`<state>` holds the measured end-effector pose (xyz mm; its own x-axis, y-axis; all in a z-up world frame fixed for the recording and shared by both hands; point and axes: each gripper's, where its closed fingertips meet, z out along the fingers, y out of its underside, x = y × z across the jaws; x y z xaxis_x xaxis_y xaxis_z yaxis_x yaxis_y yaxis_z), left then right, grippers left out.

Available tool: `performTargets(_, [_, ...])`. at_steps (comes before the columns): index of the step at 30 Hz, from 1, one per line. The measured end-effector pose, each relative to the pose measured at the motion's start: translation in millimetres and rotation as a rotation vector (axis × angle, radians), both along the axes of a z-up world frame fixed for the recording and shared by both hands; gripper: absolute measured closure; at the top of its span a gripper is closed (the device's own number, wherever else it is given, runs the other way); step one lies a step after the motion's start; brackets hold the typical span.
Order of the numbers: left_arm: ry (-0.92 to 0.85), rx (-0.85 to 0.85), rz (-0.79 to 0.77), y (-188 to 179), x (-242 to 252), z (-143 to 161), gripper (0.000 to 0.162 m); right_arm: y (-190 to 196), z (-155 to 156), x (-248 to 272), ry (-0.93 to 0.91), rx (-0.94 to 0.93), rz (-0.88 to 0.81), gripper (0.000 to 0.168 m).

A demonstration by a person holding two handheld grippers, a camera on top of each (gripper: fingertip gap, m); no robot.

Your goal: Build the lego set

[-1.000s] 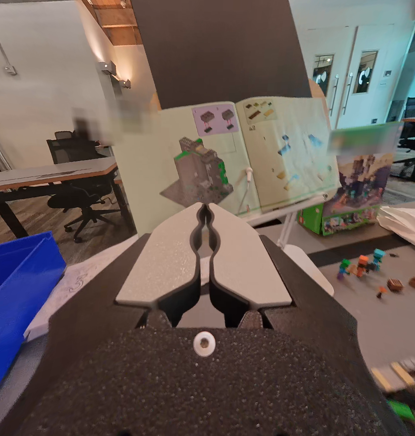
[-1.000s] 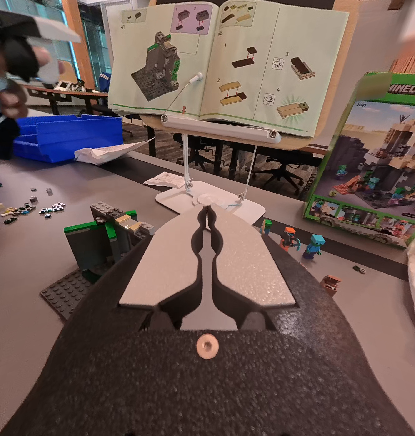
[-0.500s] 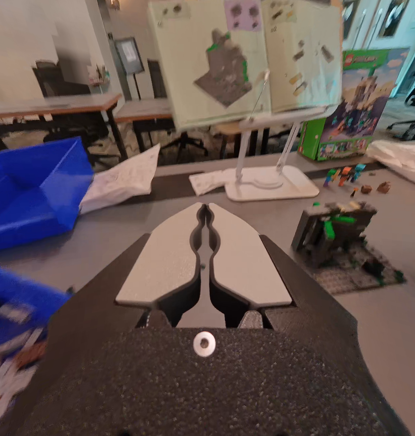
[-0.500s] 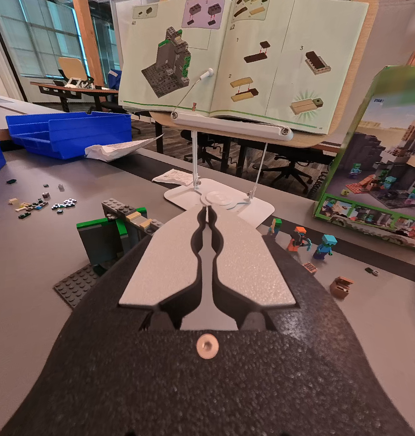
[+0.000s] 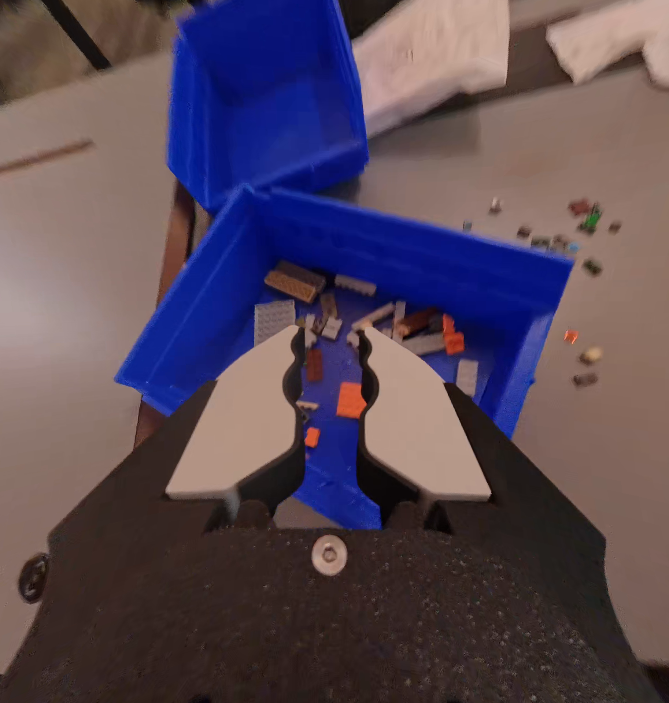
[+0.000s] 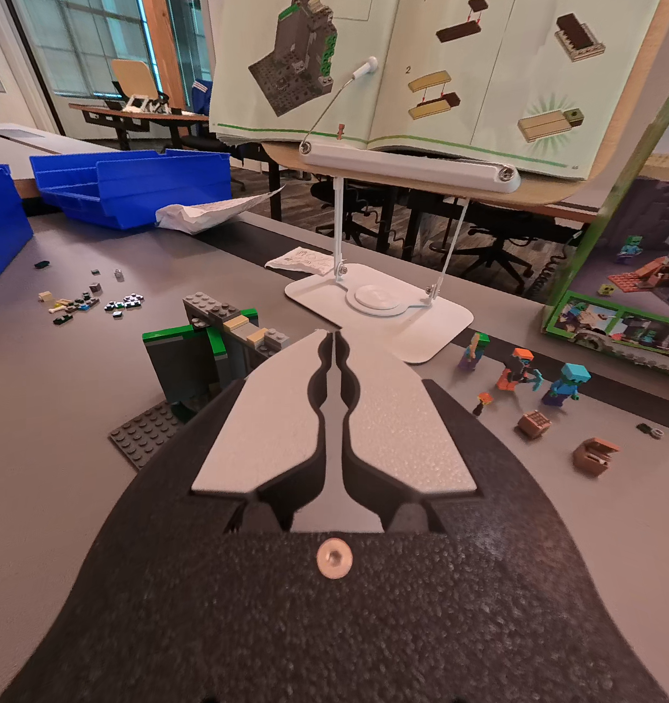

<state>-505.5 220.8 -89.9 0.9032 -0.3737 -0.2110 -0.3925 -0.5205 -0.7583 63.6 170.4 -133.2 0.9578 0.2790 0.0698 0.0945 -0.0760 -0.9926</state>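
While the left gripper (image 5: 331, 334) is held parted above the blue bin (image 5: 413, 243) of loose bricks (image 5: 350, 399), gripping nothing, only the right wrist view shows the part-built model (image 6: 207, 353) on the table, behind the empty right gripper (image 6: 333, 334), fingers pressed together.

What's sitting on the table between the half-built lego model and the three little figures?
In the right wrist view, the white base of the book stand sits between the lego model and the figures, set slightly farther back.
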Motion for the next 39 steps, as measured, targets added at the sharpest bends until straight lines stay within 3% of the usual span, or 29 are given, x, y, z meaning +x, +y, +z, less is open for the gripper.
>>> performTargets(6, [0.136,-0.414,-0.120,19.4,-32.4,-65.4,0.138,0.7,-7.0,-5.2,-0.016,-0.026,0.014,0.167])
performTargets(11, [0.420,-0.652,-0.242,20.8,-52.3,-113.4,0.136,1.1,-11.8,-7.1,-0.030,-0.043,0.018,0.167])
performTargets(18, [0.443,-0.664,-0.286,55.3,-49.4,-131.8,0.130,3.0,-22.0,-10.4,-0.039,-0.080,0.030,0.167])
performTargets(24, [0.572,-0.746,-0.193,71.7,-77.0,-142.3,0.128,2.9,-24.2,-12.3,-0.044,-0.088,0.037,0.167])
performTargets(27, [0.549,-0.829,-0.137,68.5,-87.2,-147.2,0.123,2.8,-24.5,-12.7,-0.045,-0.090,0.041,0.167])
performTargets(32, [0.515,-0.871,-0.125,65.3,-88.8,-156.2,0.147,3.0,-25.3,-12.2,-0.043,-0.095,0.043,0.167])
performTargets(35, [0.513,-0.849,-0.163,64.3,-79.7,-153.5,0.148,3.2,-26.8,-12.2,-0.042,-0.100,0.044,0.167])
performTargets(39, [0.425,-0.737,-0.312,60.9,-29.3,-132.4,0.150,4.0,-31.0,-13.9,-0.044,-0.112,0.050,0.167])
